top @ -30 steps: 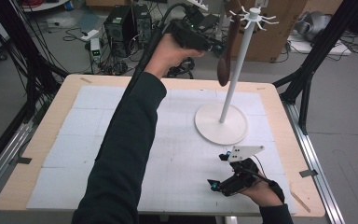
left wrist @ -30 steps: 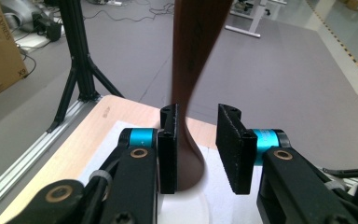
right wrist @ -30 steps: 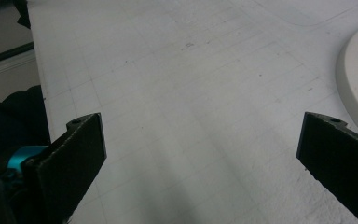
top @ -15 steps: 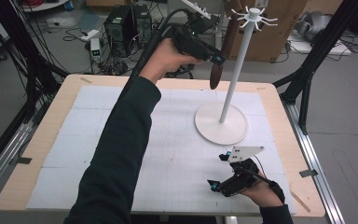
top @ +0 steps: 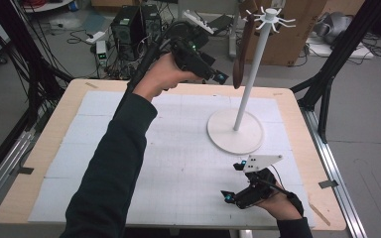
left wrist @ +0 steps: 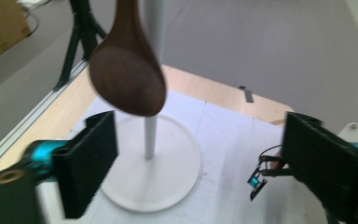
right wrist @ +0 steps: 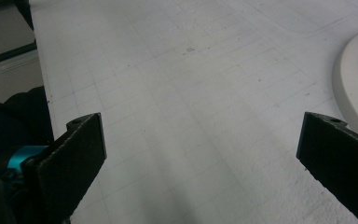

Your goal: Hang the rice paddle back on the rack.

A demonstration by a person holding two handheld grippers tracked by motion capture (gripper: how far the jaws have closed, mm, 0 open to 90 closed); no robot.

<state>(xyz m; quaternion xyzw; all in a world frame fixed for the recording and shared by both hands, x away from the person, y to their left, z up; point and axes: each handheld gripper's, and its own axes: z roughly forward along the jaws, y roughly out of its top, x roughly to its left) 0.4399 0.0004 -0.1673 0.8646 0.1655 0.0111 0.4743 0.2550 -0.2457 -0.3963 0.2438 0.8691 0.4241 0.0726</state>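
**Spoon on the hook, left jaws let go**

The dark brown wooden spoon [top: 238,64] hangs bowl-down from a hook at the top of the white rack with a round base and thin pole [top: 235,131], at the far right of the table. In my left gripper view the spoon's bowl [left wrist: 128,74] dangles in front of the pole, above and between my two black pads, touching neither.

My left gripper [top: 219,78] sits raised just left of the spoon, and its jaws have just been opening; they now stand released and wide, with nothing pressed between them.

My right gripper [top: 235,183] rests low at the near right of the white gridded mat [top: 178,163], just near of the rack's base. Its jaws are spread wide too, empty, with bare mat [right wrist: 191,116] between them.

The light wooden table [top: 54,144] borders the mat.
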